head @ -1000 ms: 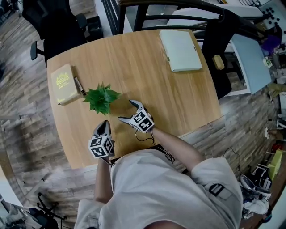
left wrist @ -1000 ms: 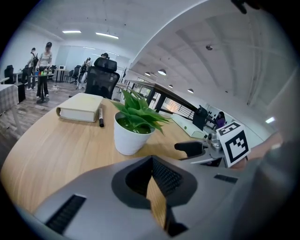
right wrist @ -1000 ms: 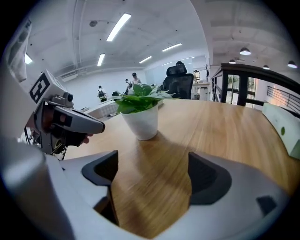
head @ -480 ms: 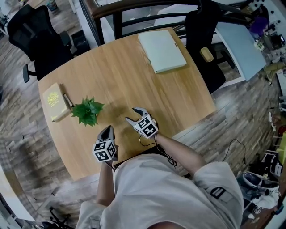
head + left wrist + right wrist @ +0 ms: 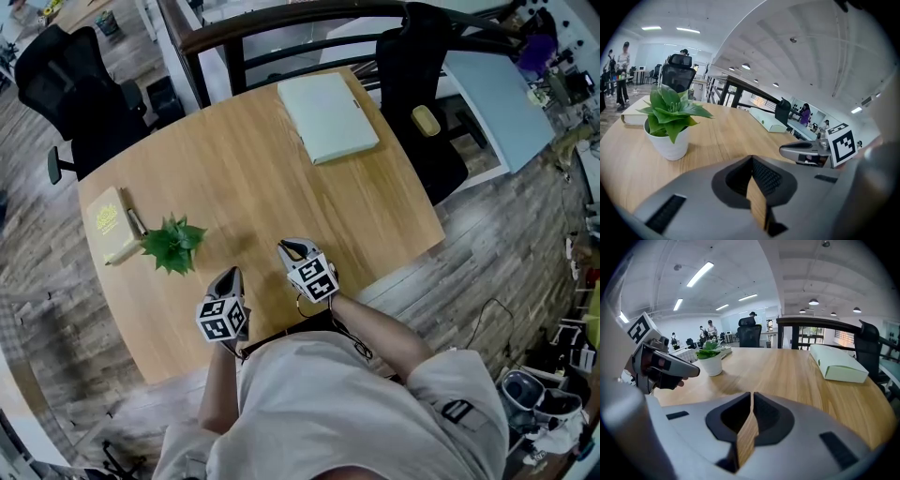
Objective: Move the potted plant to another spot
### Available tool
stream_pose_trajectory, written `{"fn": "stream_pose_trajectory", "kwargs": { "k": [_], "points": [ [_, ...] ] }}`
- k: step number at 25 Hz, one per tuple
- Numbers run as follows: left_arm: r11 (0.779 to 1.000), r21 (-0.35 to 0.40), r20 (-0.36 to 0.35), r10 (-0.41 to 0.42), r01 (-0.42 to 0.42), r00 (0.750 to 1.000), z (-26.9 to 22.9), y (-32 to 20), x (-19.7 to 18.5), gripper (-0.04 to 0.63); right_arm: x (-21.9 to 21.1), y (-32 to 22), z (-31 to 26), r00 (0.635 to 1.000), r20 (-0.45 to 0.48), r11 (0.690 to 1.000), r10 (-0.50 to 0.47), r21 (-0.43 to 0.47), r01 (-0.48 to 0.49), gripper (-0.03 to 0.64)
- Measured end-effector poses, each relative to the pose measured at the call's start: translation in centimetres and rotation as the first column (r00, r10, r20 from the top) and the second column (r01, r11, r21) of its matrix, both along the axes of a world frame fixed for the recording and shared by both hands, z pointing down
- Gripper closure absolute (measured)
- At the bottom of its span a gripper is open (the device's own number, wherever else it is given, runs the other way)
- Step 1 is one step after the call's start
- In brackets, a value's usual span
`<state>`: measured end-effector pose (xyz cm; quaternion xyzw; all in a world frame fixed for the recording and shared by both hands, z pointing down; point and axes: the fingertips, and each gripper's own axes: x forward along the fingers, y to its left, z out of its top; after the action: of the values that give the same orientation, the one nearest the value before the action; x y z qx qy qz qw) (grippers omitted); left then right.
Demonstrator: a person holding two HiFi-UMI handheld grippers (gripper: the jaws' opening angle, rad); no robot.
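The potted plant (image 5: 172, 246), green leaves in a small white pot (image 5: 668, 143), stands upright on the wooden table (image 5: 253, 178) near its left side, held by nothing. My left gripper (image 5: 230, 275) is shut and empty, a short way to the front right of the plant (image 5: 665, 105). My right gripper (image 5: 292, 248) hovers further right; its jaws have just been closing and now meet with nothing between them. In the right gripper view the plant (image 5: 710, 352) sits ahead to the left, beyond the left gripper (image 5: 661, 366).
A yellow book (image 5: 108, 223) with a pen (image 5: 136, 222) beside it lies just left of the plant. A pale green box (image 5: 328, 117) rests at the table's far side. Black chairs (image 5: 422, 103) stand behind the table. The table's front edge is near my body.
Both grippers have drawn back from the plant toward the table's front edge. The right gripper's jaws, wide open a second ago, have closed. The plant stays on the table.
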<state>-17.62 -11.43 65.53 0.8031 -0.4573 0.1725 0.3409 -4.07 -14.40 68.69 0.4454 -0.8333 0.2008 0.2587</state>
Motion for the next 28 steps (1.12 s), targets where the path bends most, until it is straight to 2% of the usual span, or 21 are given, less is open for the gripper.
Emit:
{"fn": "stream_pose_trajectory", "kwargs": {
  "k": [2, 7, 15, 19, 22, 28],
  "points": [
    [1.000, 0.010, -0.003, -0.008, 0.008, 1.000, -0.3, -0.1, 0.4, 0.583, 0.4, -0.2, -0.6, 1.000, 0.012, 1.000, 0.015, 0.016, -0.015, 0.612],
    [0.998, 0.049, -0.019, -0.041, 0.042, 0.999, -2.1, -0.5, 0.7, 0.583, 0.4, -0.2, -2.4, 0.998, 0.055, 1.000, 0.021, 0.014, -0.022, 0.614],
    [0.981, 0.169, -0.031, -0.096, 0.100, 0.995, -6.8, -2.6, 0.7, 0.583, -0.3, -2.6, -8.2, 0.996, 0.092, 0.989, -0.005, 0.145, -0.008, 0.614],
    [0.963, 0.246, -0.019, -0.106, 0.107, 0.994, -9.7, -3.4, 0.3, 0.583, -0.5, -3.9, -11.0, 0.991, 0.133, 0.978, 0.000, 0.205, -0.028, 0.614],
    [0.948, 0.298, -0.013, -0.114, 0.112, 0.993, -11.8, -4.0, -0.1, 0.583, -0.7, -4.7, -12.9, 0.993, 0.121, 0.967, -0.006, 0.255, -0.025, 0.614],
    [0.906, 0.406, -0.001, -0.126, 0.116, 0.992, -16.5, -5.3, -0.8, 0.583, -0.4, -6.5, -18.8, 0.994, 0.108, 0.924, -0.008, 0.380, -0.034, 0.614]
  ]
}}
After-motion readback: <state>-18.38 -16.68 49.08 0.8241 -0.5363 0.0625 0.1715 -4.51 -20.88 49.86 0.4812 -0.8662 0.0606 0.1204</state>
